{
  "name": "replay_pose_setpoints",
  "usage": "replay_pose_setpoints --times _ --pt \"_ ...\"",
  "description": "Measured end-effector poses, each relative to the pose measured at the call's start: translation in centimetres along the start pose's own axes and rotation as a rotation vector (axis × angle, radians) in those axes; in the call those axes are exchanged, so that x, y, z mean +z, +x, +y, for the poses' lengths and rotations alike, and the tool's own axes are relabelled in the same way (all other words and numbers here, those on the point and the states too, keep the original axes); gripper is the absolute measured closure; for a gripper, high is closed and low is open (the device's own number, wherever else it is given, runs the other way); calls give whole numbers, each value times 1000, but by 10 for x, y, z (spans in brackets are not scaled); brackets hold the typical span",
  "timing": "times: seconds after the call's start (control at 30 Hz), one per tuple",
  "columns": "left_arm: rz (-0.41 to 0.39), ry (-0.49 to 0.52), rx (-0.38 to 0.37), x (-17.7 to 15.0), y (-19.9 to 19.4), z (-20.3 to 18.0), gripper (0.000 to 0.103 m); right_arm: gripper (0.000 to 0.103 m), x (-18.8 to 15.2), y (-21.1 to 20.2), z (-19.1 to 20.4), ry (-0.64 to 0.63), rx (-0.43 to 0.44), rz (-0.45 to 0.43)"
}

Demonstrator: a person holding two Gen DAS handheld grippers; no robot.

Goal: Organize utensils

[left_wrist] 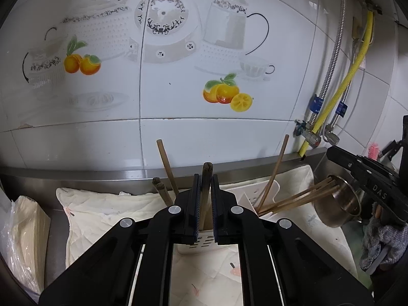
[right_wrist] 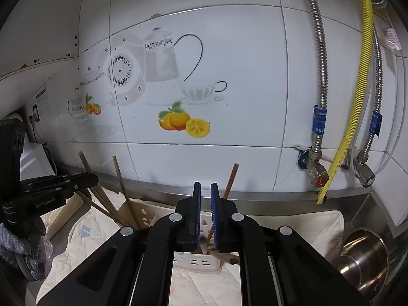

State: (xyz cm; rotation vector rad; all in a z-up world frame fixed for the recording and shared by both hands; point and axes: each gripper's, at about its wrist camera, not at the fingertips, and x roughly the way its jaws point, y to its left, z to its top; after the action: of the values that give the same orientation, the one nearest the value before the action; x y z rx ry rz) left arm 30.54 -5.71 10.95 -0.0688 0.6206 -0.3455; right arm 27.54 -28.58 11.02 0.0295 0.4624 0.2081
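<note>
In the left wrist view my left gripper point(left_wrist: 205, 176) is shut on a dark-tipped wooden chopstick point(left_wrist: 206, 196), which stands upright over the white slotted utensil holder point(left_wrist: 201, 242). Several more chopsticks point(left_wrist: 301, 199) lean out of the holder to the right, and one chopstick point(left_wrist: 165, 163) leans left. My right gripper point(left_wrist: 331, 153) reaches in from the right edge, above those leaning sticks. In the right wrist view my right gripper point(right_wrist: 205, 183) is shut, with nothing between its pads. It sits above the holder point(right_wrist: 193, 262). A chopstick point(right_wrist: 232, 178) leans behind its right finger. The left gripper point(right_wrist: 94, 177) shows at the left.
A cream cloth point(left_wrist: 102, 211) covers the steel counter under the holder. A steel pot point(left_wrist: 334, 209) point(right_wrist: 362, 260) stands at the right. Metal pipes and a yellow hose point(right_wrist: 354, 102) run down the tiled wall. A bagged paper stack point(left_wrist: 25, 229) lies at the left.
</note>
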Motion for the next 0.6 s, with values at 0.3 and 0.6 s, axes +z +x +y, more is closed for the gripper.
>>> replay_pose_setpoints --times 0.3,0.6 --pt "-39 12 -1 0 -23 -4 79 84 2 -21 2 -14 -15 -45" --pt "-100 -7 -8 -13 -59 -8 54 70 -2 -54 10 -19 -13 -109"
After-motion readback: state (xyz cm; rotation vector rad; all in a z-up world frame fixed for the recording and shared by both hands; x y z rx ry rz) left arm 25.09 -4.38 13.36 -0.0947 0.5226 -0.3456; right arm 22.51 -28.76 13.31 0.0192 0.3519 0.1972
